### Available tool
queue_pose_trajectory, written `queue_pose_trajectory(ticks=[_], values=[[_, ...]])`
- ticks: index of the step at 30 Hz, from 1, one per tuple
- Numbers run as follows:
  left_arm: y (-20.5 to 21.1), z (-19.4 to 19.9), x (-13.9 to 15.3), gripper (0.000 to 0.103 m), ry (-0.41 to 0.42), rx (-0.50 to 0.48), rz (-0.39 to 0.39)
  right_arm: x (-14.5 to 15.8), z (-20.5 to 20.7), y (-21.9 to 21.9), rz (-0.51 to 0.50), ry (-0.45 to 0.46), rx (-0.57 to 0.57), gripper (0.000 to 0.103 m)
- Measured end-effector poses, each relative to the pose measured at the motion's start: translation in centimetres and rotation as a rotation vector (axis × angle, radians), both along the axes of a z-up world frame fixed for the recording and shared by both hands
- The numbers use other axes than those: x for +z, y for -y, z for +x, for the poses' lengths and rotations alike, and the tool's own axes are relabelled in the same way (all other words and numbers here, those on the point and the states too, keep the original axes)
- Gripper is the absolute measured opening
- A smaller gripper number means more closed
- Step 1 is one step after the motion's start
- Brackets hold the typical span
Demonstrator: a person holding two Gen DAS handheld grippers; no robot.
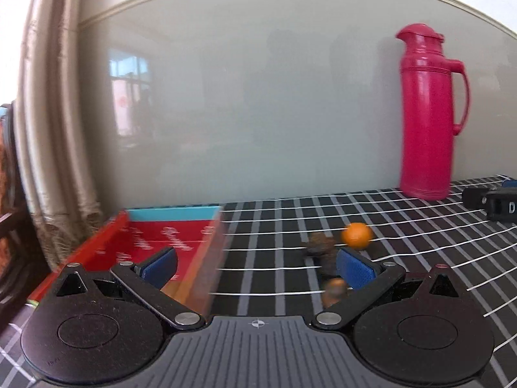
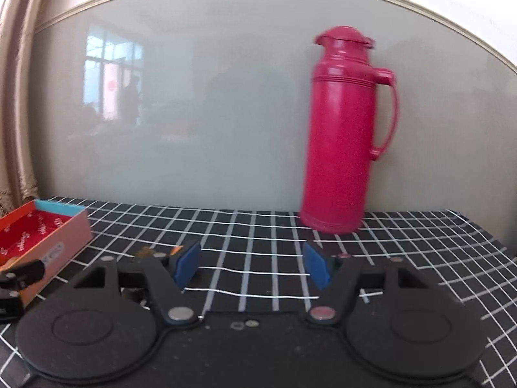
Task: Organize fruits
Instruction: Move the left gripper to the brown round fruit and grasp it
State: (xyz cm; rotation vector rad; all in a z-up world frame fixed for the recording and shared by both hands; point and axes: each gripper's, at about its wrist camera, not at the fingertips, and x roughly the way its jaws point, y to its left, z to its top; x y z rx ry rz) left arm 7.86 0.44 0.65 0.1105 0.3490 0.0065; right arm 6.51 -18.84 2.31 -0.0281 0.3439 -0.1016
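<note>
In the left wrist view my left gripper [image 1: 258,270] stands open wide above the checked cloth, with nothing pressed between its blue pads [image 1: 160,268]. Its left finger hangs over a shallow red box [image 1: 152,239] with a teal end wall. An orange fruit [image 1: 357,235] lies on the cloth just beyond the right finger. A blurred brown lumpy fruit [image 1: 320,246] and a small brownish round one [image 1: 335,291] sit close by that finger's inner side. My right gripper [image 2: 252,265] is open and holds nothing. The red box [image 2: 38,231] lies far to its left.
A tall pink thermos jug [image 1: 426,113] [image 2: 342,129] stands at the back against a glossy grey wall panel. The black cloth with white grid lines [image 2: 258,226] covers the table. A curtain [image 1: 48,129] hangs at the left. Part of the other gripper [image 2: 19,274] shows at the left edge.
</note>
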Motion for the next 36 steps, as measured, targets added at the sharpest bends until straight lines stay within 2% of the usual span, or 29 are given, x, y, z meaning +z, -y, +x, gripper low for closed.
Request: queue_pose_trajectory(ticks=[8, 17, 21, 26, 28, 32, 33, 34, 36], values=[[4.4, 1.6, -2.2, 0.103, -0.063, -0.059, 0.033, -0.8, -0.2, 3.3, 0.016, -0.013, -0.054, 0.069], [5.7, 4.0, -4.0, 0.103, -0.138, -0.053, 0.028, -1.8, 0.3, 5.6, 0.024, -0.027, -0.091, 0.069], [6.4, 4.6, -4.4, 0.103, -0.15, -0.064, 0.029, -2.3, 0.7, 5.9, 0.02, -0.038, -0.1, 0.069], [6.7, 6.1, -4.4, 0.103, -0.163, -0.067, -0.006, -2.6, 1.1, 5.9, 0.018, -0.041, -0.104, 0.069], [7.3, 6.6, -4.2, 0.103, -0.16, -0.063, 0.014, -2.7, 1.3, 5.8, 0.009, -0.046, -0.103, 0.069], [7.9, 6.7, -5.0, 0.102, -0.23, -0.072, 0.021, -2.8, 1.4, 5.9, 0.011, -0.053, -0.105, 0.069], [7.9, 6.8, -5.0, 0.091, -0.227, -0.07, 0.024, -2.8, 1.6, 6.0, 0.012, -0.05, -0.105, 0.069], [7.9, 6.9, -5.0, 0.075, -0.228, -0.063, 0.029, -2.7, 1.7, 6.0, 0.013, -0.047, -0.107, 0.069], [7.4, 7.1, -5.0, 0.066, -0.251, -0.05, 0.004, -2.7, 1.8, 6.1, 0.022, -0.046, -0.106, 0.069]])
